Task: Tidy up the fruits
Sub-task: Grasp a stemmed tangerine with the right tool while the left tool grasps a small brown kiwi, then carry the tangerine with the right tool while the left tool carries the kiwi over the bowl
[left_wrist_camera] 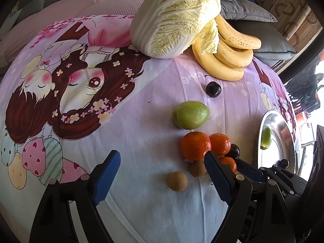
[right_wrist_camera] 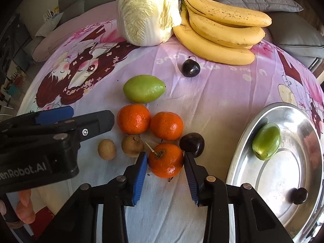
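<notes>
Three tangerines lie on the cartoon-print cloth (right_wrist_camera: 212, 93). My right gripper (right_wrist_camera: 165, 159) has its jaws on both sides of the nearest tangerine (right_wrist_camera: 166, 161), pads touching or nearly touching it. Two more tangerines (right_wrist_camera: 133, 121) (right_wrist_camera: 166, 125) sit behind. A green fruit (right_wrist_camera: 144, 88), two dark cherries (right_wrist_camera: 191, 144) (right_wrist_camera: 190, 67) and two brown longans (right_wrist_camera: 106, 149) (right_wrist_camera: 132, 145) lie around. The steel plate (right_wrist_camera: 239, 162) at right holds a green fruit (right_wrist_camera: 266, 144) and a cherry (right_wrist_camera: 300, 195). My left gripper (left_wrist_camera: 162, 163) is open and empty, left of the fruit.
A napa cabbage (right_wrist_camera: 145, 10) and a bunch of bananas (right_wrist_camera: 218, 32) lie at the back of the cloth. Grey cushions (right_wrist_camera: 291, 30) sit behind at right. The left gripper's body (right_wrist_camera: 50, 137) reaches in from the left in the right wrist view.
</notes>
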Demonstrator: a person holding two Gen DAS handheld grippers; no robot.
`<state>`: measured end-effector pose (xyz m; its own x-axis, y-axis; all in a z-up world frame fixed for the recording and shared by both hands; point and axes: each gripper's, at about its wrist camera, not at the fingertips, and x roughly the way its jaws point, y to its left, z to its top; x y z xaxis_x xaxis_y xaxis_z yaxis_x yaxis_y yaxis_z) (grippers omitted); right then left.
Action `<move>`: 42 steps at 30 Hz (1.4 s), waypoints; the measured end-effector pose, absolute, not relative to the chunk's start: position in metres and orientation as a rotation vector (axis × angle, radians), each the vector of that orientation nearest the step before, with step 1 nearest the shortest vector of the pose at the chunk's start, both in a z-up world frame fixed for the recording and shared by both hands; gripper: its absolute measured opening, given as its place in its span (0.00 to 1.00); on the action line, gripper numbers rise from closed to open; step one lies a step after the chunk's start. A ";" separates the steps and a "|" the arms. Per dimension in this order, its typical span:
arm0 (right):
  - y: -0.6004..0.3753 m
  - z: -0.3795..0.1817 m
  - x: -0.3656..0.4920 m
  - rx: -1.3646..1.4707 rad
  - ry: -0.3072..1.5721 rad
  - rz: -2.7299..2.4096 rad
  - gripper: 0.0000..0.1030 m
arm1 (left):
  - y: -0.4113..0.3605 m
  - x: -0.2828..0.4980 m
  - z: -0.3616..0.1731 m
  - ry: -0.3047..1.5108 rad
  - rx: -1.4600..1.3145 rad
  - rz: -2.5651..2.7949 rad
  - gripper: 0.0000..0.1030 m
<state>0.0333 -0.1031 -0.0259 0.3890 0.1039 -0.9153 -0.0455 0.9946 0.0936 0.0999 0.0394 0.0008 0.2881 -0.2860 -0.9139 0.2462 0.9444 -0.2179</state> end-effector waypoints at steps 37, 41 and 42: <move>-0.111 -0.029 0.014 0.122 1.178 0.098 0.39 | 0.017 0.077 -0.025 1.333 0.036 -0.432 0.25; -0.110 -0.029 0.015 0.121 1.174 0.099 0.39 | 0.015 0.079 -0.027 1.333 0.026 -0.433 0.25; -0.110 -0.029 0.015 0.122 1.174 0.100 0.39 | 0.015 0.079 -0.027 1.332 0.026 -0.432 0.25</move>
<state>0.0151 -0.1101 -0.0293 0.3835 0.1419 -0.9126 -0.0148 0.9889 0.1476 0.0792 0.0145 -0.0274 0.1696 -0.2894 -0.9421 0.3190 0.9206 -0.2254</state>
